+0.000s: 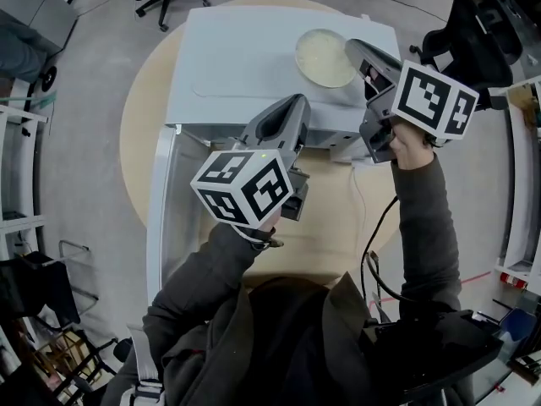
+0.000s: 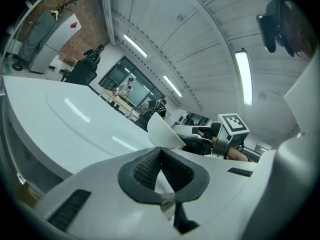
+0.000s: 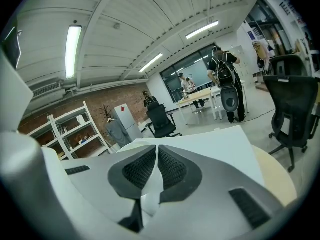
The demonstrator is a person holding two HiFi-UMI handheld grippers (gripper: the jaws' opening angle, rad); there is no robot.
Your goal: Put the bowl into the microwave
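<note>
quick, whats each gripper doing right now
left gripper: closed, holding nothing
right gripper: closed on the rim of the bowl

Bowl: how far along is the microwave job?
Done: the microwave has its door swung open toward the person. In hand: the right gripper is shut on the rim of the bowl, which is tilted over the microwave's top. The left gripper is shut and empty by the front edge. Left: carry the bowl down into the cavity and release it.
</note>
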